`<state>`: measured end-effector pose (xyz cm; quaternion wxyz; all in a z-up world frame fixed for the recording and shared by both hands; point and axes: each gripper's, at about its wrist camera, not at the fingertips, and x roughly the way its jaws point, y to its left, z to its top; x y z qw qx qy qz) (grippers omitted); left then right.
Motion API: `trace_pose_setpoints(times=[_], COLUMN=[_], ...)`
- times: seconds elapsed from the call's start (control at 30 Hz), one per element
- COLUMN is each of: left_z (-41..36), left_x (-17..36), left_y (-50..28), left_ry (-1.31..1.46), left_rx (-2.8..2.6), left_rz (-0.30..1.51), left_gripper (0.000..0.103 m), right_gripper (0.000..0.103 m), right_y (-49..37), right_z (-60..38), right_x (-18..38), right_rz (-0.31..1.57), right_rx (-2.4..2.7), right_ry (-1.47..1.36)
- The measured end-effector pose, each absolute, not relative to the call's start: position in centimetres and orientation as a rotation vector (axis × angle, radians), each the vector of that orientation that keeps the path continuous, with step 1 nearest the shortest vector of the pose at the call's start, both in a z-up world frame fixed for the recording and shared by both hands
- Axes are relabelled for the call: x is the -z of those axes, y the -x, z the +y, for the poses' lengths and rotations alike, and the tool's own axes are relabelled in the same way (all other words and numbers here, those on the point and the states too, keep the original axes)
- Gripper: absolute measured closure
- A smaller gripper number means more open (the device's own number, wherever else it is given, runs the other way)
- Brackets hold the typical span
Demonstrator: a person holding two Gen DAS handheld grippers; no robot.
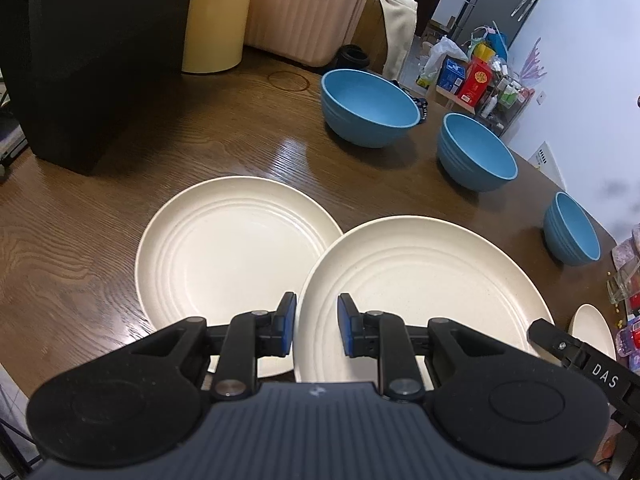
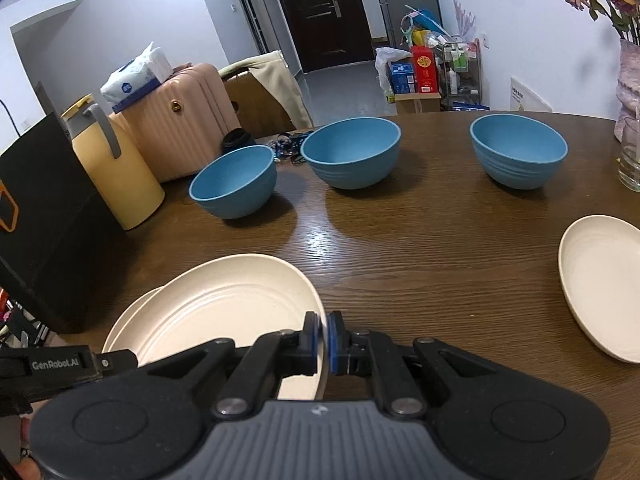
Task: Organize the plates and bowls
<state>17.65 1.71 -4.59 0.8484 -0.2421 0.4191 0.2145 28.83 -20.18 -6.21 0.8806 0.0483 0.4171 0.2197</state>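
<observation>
My right gripper (image 2: 325,334) is shut on the near rim of a cream plate (image 2: 224,312), which is lifted and tilted over the edge of a second cream plate (image 2: 130,316) on the brown table (image 2: 420,248). In the left wrist view the held plate (image 1: 420,280) overlaps the resting plate (image 1: 236,240). My left gripper (image 1: 317,316) hovers by the held plate's left rim, its blue pads a little apart and pressing on nothing. A third cream plate (image 2: 600,280) lies at the right. Three blue bowls (image 2: 234,182) (image 2: 352,152) (image 2: 518,152) stand in a row beyond.
A black box (image 2: 48,220), a yellow container (image 2: 116,176) and a pink suitcase (image 2: 188,120) line the table's left side. A drinking glass (image 2: 632,156) and a vase with flowers (image 2: 628,80) stand at the right edge.
</observation>
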Motion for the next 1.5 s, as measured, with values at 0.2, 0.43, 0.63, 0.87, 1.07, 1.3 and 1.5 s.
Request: trace_pose_setpoints(times=[0.2,0.43,0.63,0.87,1.07,1.3,1.5], left_z=[3.0,4.8,6.7,9.0,10.8,12.6,13.7], left_x=[4.6,4.6,4.8,5.2,5.7,6.2,6.6], left_y=[-17.5,-17.8,-18.3,-18.9,-19.4,-19.9,-20.1], left_ry=[0.487,0.447,0.426,0.41,0.399,0.379,0.361], left_rx=[-0.443,-0.427,-0.404,-0.367,-0.329,-0.295,-0.278], left_rz=[0.889,0.916,0.933,0.944,0.953,0.966,0.974], left_gripper=[0.081,0.081,0.081,0.081,0.081,0.081,0.081], right_gripper=[0.097,0.097,0.097,0.097,0.097,0.097,0.097], right_y=[-28.6,-28.4,-28.0,-27.6,-27.4,-26.9,-26.6], right_z=[-19.0,-17.5,-15.8,-13.8,-12.3,-10.6,-9.4], right_x=[6.4,6.8,7.3,7.5,7.7,8.1,8.5], right_rz=[0.865,0.873,0.878,0.872,0.869,0.868,0.875], right_rx=[-0.46,-0.443,-0.414,-0.381,-0.342,-0.305,-0.283], right_ry=[-0.121,-0.168,-0.194,-0.207,-0.212,-0.217,-0.22])
